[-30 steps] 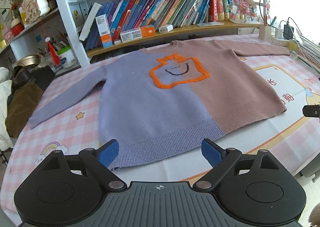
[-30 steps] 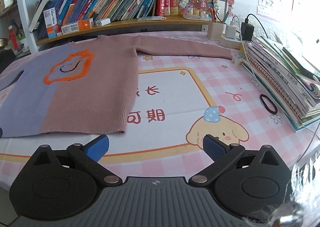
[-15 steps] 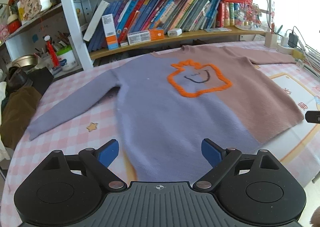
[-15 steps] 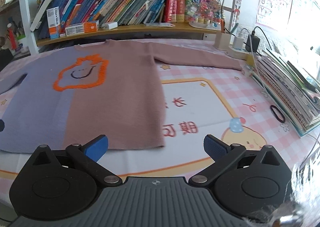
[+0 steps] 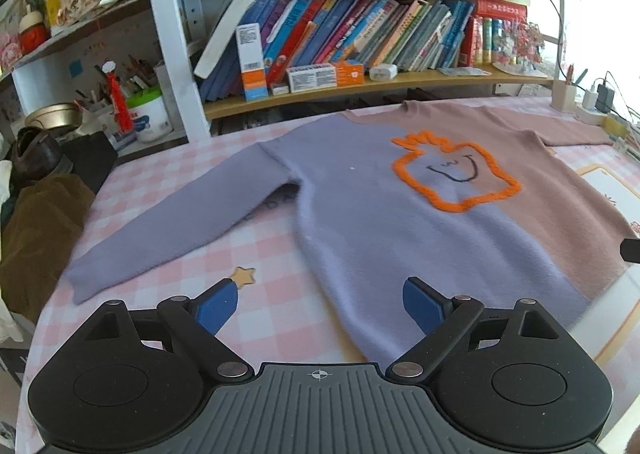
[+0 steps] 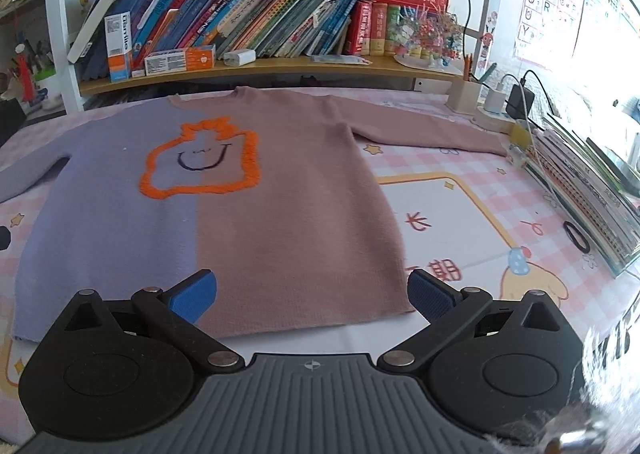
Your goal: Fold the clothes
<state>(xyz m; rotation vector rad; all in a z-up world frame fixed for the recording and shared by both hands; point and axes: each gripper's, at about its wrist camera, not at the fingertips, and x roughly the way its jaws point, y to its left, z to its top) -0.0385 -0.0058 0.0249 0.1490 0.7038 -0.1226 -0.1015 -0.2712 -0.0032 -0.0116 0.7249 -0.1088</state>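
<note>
Both claws stand wide and empty: left claw over the lilac side, right claw over the hem of the lilac-and-mauve knitted sweater, flat on the pink checked worktop.

Two low wrist views toward the bookshelf, sharing the sweater.

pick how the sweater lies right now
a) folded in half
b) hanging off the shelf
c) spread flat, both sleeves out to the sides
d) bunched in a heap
c: the sweater lies flat on the checked tablecloth, its purple sleeve and pink sleeve stretched outward, with no fold made yet.
</note>
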